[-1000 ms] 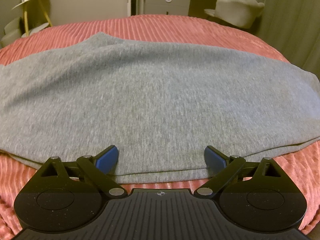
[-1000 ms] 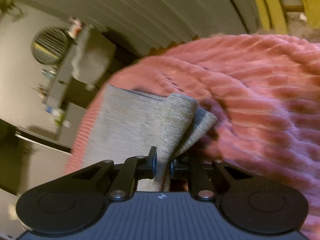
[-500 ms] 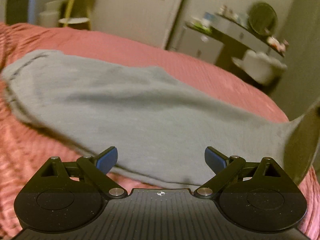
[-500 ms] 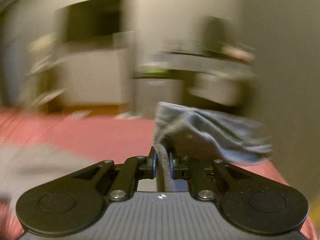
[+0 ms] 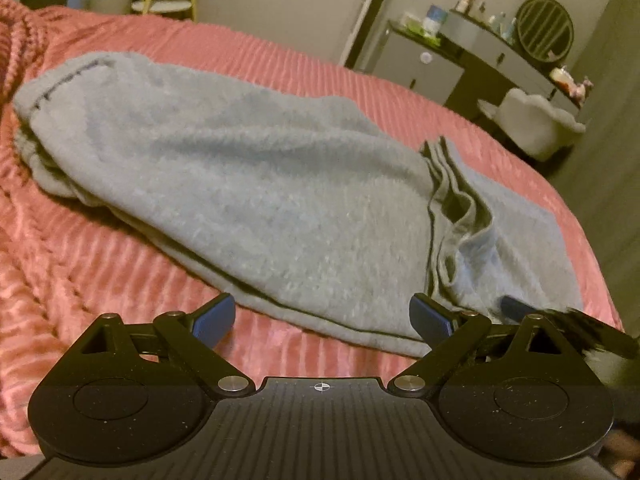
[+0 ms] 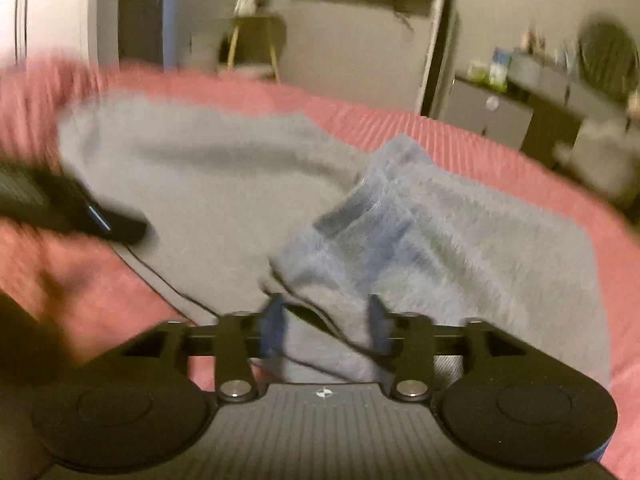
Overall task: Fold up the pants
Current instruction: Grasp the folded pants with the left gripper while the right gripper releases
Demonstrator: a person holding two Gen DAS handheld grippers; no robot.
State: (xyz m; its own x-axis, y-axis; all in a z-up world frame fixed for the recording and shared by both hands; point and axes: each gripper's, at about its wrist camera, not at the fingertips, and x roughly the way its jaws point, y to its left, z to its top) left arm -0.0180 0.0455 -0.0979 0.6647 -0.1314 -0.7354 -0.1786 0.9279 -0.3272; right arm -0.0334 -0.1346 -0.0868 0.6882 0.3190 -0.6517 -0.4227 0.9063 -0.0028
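Grey knit pants (image 5: pixel 248 184) lie across the pink ribbed bedspread (image 5: pixel 100 264). Their right end is folded back over the middle, with the cuffs (image 5: pixel 452 184) lying on top. My left gripper (image 5: pixel 322 316) is open and empty, low over the near edge of the pants. My right gripper (image 6: pixel 324 320) has its jaws apart around the folded-over cuff end (image 6: pixel 360 232), which lies loose between them. The right gripper also shows at the lower right of the left wrist view (image 5: pixel 560 320), and the left gripper is a blur at the left of the right wrist view (image 6: pixel 80 208).
The bed's far edge faces a grey dresser (image 5: pixel 460 60) with bottles and a round mirror, and a pale chair (image 5: pixel 536 124). A small gold-legged side table (image 5: pixel 168 4) stands behind the bed at the left.
My right gripper carried the cuff end over and laid it on the middle of the pants, then opened its jaws. My left gripper shifted left and turned rightward, staying open.
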